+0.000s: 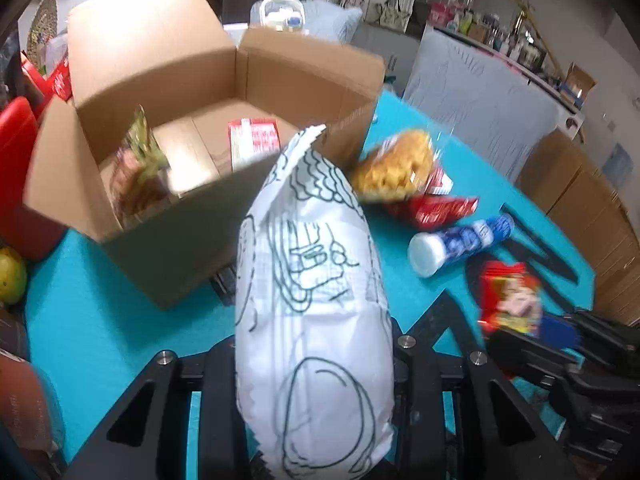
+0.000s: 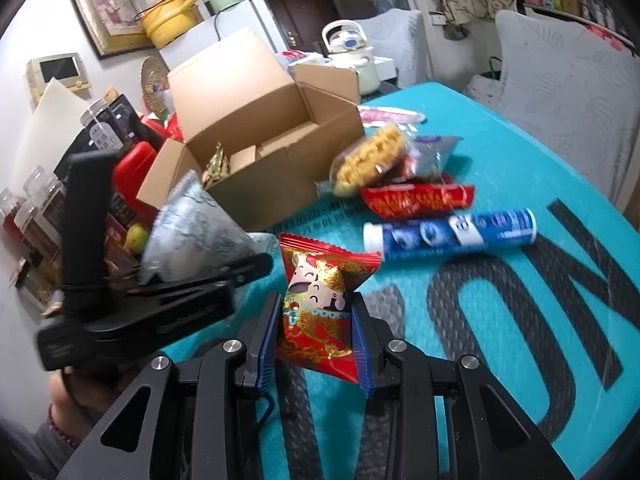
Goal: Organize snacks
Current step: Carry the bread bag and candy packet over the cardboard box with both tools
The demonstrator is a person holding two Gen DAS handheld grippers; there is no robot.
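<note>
The left tongs (image 1: 316, 360) pinch a white snack bag with line drawings (image 1: 312, 280), its top tilted toward the open cardboard box (image 1: 192, 80) just ahead. The right tongs (image 2: 316, 340) clamp a red cartoon-printed packet (image 2: 320, 308) — beyond them a blue tube (image 2: 452, 236) lies on the teal table (image 2: 520, 160).

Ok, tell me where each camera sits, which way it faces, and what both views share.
Left wrist: on the left gripper, looking down its fingers at a white bag it clamps, cardboard box beyond.
Right wrist: on the right gripper, looking at its clamped red packet; a hand shows lower left.
Shared: box, blue tube, teal table.
</note>
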